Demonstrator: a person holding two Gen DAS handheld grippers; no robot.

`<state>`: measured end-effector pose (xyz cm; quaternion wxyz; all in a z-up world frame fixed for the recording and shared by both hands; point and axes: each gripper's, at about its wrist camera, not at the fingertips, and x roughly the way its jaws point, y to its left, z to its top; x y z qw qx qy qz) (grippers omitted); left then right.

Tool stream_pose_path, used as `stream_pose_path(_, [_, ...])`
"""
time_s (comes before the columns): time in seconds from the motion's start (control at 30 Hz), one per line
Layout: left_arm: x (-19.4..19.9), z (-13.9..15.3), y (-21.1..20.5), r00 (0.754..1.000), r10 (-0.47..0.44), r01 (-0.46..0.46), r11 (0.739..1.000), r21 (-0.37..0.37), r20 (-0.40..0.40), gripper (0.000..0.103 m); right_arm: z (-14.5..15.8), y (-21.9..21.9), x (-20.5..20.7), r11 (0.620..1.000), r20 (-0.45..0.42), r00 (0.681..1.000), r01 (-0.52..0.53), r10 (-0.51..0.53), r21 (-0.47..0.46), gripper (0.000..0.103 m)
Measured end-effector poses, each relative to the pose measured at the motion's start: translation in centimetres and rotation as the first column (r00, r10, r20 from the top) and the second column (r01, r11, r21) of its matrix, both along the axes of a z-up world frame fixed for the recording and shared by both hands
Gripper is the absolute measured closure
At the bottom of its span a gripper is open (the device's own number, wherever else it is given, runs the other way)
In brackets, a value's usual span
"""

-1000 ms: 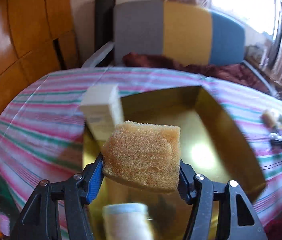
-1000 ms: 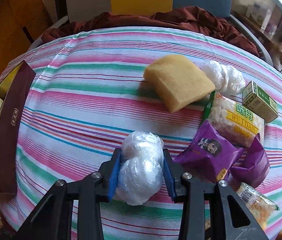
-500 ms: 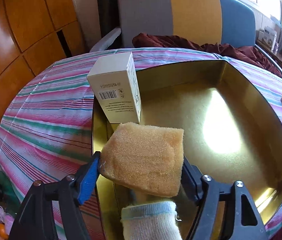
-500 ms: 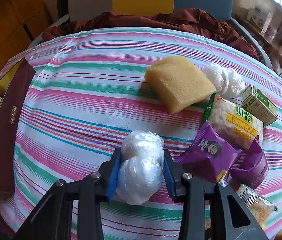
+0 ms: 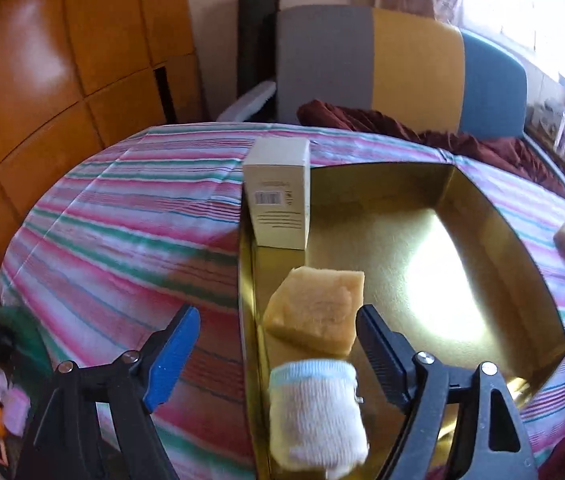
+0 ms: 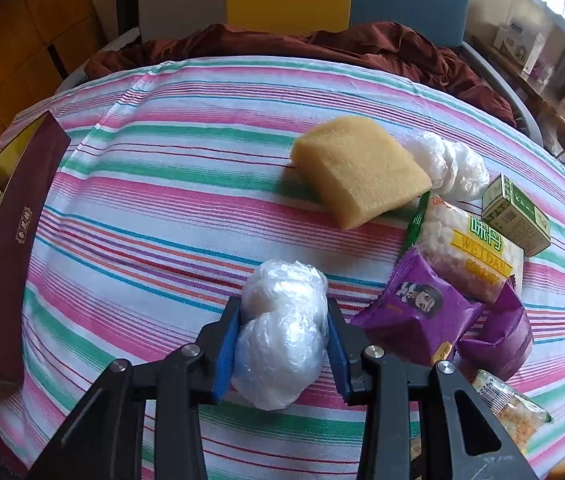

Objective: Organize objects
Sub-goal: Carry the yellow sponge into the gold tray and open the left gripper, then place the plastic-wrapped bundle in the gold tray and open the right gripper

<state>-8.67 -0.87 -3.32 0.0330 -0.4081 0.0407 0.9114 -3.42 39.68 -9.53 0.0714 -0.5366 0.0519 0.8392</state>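
sponge lands in gold box as second bundle waits

the left gripper (image 5: 278,334) has just been opening and its jaws now stand wide, gripping nothing; the yellow sponge (image 5: 316,312) lies free inside the gold box (image 5: 498,240), against the box's left wall, with the right finger close beside it. in the same box, a cream carton (image 5: 278,194) stands upright in the far left corner and a rolled white sock (image 5: 316,412) sits at the near edge. outside the box on the striped cloth (image 6: 162,208), the right gripper (image 6: 282,344) is clamped tight on a plastic-wrapped bundle (image 6: 280,336). beyond it lie a second sponge (image 6: 358,170), another wrapped bundle (image 6: 448,166), purple snack packets (image 6: 422,308) and a green carton (image 6: 516,216).
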Motion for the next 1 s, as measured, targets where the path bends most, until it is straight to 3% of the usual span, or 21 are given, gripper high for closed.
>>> stream_pose_path(0.1, [1.1,0.4,-0.8,1.000,0.005,-0.004,1.000,0.029,-0.012,0.021,1.5,-1.0,0.1,1.000,-0.014,1.000,0.025,-0.024,0.016,0.065])
stream_pose_path(0.2, [1.5,0.5,-1.7,1.000,0.019,-0.018,0.998,0.068,-0.009,0.021,4.9,-4.3,0.5,0.998,-0.108,0.994,-0.026,0.019,-0.062,0.065])
stream_pose_path(0.3, [1.7,0.4,-2.6,0.998,0.059,-0.058,0.993,0.106,-0.004,0.022,7.8,-10.2,0.7,0.983,-0.193,0.973,-0.150,0.128,-0.107,0.065])
stream_pose_path(0.47, [2.0,0.4,-4.7,0.993,0.117,-0.116,0.974,0.192,0.006,0.023,9.8,-22.0,0.8,0.914,-0.270,0.905,-0.377,0.328,-0.153,0.064])
stream_pose_path(0.6, [2.3,0.4,-6.0,0.992,0.129,-0.125,0.968,0.217,-0.005,0.023,8.3,-29.2,0.6,0.852,-0.252,0.862,-0.489,0.439,-0.186,0.064])
stream_pose_path(0.87, [2.4,-1.0,-8.7,0.980,0.193,-0.199,0.944,0.263,0.050,0.023,2.3,-36.3,-0.4,0.799,-0.119,0.843,-0.535,0.524,-0.273,0.060])
stream_pose_path(0.97, [2.4,-1.0,-8.9,0.983,0.179,-0.185,0.942,0.280,0.046,0.023,1.5,-37.0,-0.1,0.782,-0.118,0.834,-0.547,0.538,-0.298,0.049])
stream_pose_path(1.0, [2.4,-1.0,-8.8,0.984,0.171,-0.176,0.943,0.283,0.043,0.023,1.3,-37.0,0.0,0.772,-0.120,0.831,-0.550,0.543,-0.320,0.040])
